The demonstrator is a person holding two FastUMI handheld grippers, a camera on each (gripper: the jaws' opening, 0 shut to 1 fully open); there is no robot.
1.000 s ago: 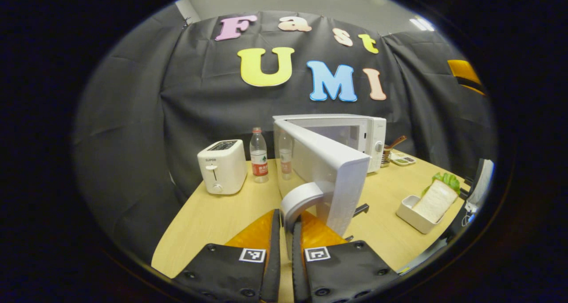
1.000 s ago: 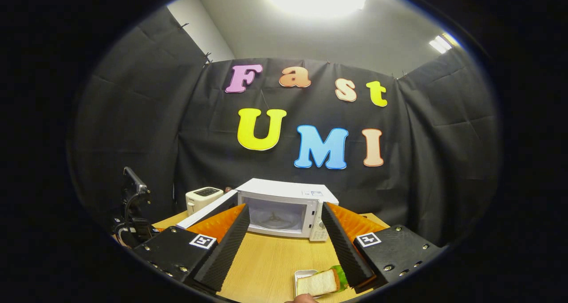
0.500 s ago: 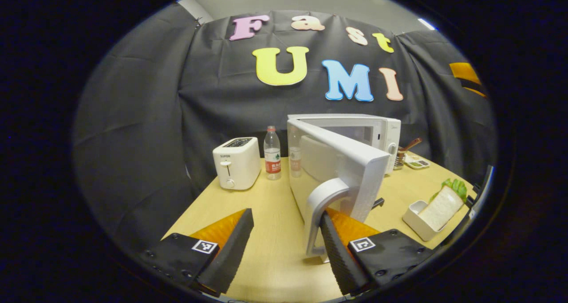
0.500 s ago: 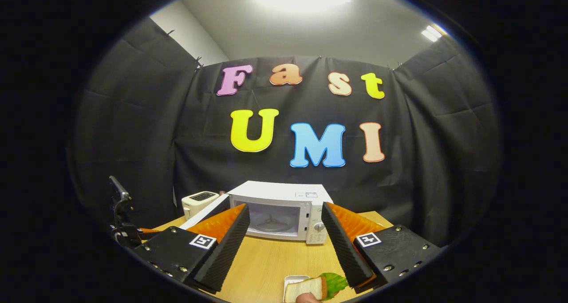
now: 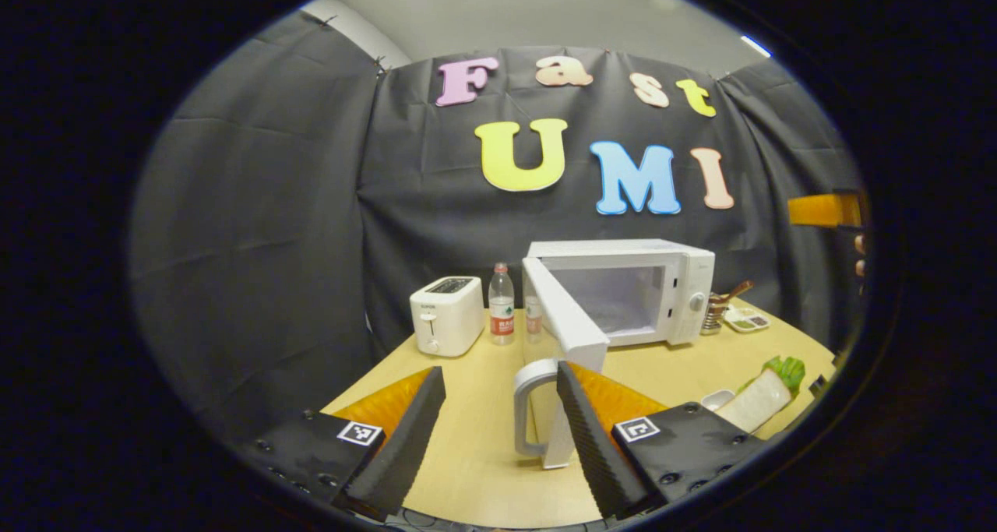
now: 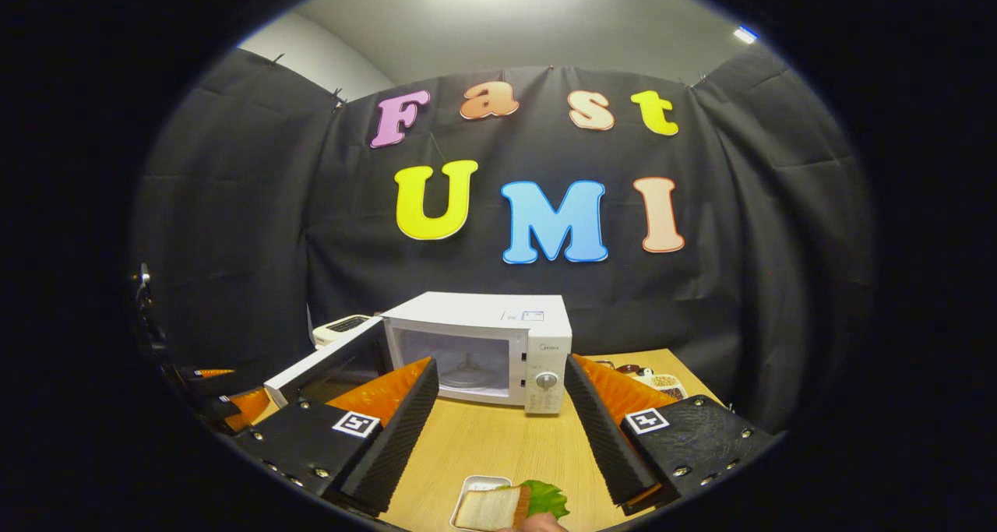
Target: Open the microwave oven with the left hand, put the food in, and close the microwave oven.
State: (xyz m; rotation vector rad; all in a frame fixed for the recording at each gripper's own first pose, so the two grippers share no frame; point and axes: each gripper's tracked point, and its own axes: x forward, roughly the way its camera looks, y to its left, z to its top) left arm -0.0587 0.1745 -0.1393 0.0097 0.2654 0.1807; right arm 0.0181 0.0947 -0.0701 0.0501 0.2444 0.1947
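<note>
The microwave [image 5: 623, 290] door [image 5: 565, 322] stands open. The left gripper [image 5: 498, 419] is spread apart near the handle [image 5: 526, 407]. The right gripper [image 6: 498, 431] is spread apart above the sandwich [image 6: 498, 507] in its tray on the bench [image 6: 498, 446]. A loose pinch could make the sandwich drop.

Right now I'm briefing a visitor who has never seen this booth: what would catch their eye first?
The white microwave at the back of the wooden table, its door swung wide open toward the left gripper, which is open beside the door handle. Next, the sandwich in its small white tray, below the open right gripper.
</note>
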